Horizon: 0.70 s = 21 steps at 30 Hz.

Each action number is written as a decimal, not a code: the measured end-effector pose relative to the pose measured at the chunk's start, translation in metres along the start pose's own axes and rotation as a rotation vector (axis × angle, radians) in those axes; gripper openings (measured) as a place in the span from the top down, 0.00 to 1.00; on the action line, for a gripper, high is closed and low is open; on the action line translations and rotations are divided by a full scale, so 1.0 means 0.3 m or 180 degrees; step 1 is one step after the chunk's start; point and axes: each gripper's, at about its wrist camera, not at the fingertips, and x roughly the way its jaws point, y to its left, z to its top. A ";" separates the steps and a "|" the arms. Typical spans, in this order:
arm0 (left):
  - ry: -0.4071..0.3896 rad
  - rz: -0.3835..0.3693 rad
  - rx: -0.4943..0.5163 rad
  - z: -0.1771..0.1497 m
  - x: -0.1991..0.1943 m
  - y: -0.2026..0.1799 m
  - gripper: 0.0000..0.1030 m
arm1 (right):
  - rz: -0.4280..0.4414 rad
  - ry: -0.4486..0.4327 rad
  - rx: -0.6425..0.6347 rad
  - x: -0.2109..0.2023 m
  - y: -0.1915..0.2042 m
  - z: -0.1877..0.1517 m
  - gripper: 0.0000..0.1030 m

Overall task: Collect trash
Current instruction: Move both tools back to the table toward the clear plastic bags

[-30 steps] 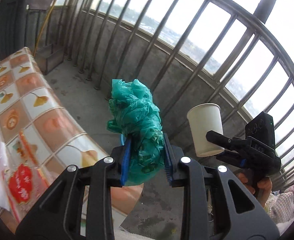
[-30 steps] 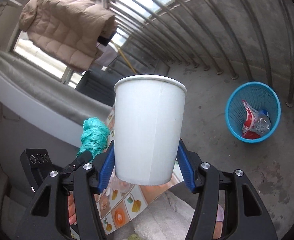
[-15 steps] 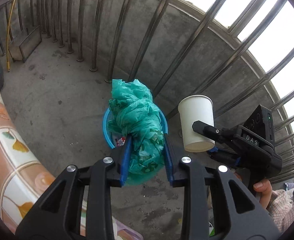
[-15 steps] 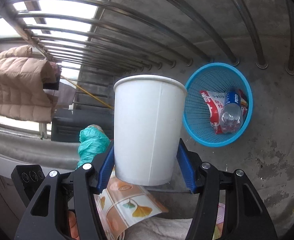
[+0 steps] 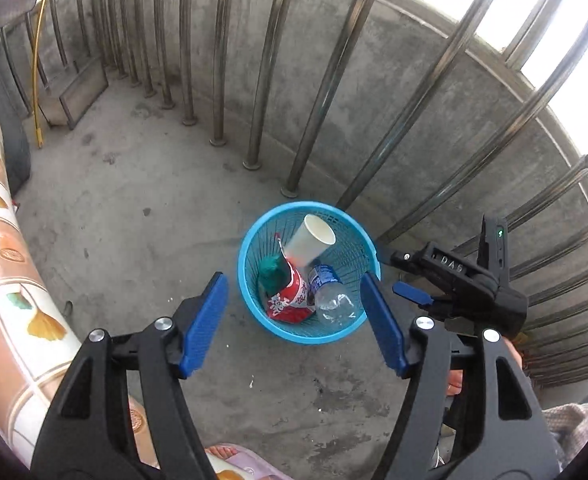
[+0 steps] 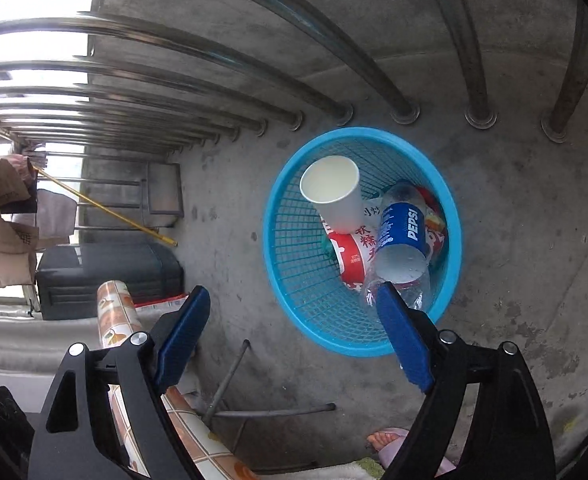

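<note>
Lying in the blue basket [image 5: 254, 312] at frame centre, the paper cup [image 5: 309, 241] and green bag [image 5: 270, 275] are seen; left gripper [image 5: 294, 320] and right gripper [image 6: 294, 336] are both spread wide, empty.

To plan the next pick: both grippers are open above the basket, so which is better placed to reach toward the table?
Probably left: the table lies directly beside the left gripper, while the right gripper hangs farther over, toward the railing.

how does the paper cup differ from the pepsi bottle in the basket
The paper cup is plain white and opaque; the Pepsi bottle is clear plastic with a blue label. The cup leans with its open mouth up, while the bottle lies tipped among the wrappers. Both sit inside the blue basket, released by the open grippers.
</note>
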 end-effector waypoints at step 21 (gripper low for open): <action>-0.0908 -0.0073 -0.0119 -0.450 -0.706 0.152 0.20 | 0.0562 -0.0290 -0.1093 -0.376 0.395 -0.322 0.13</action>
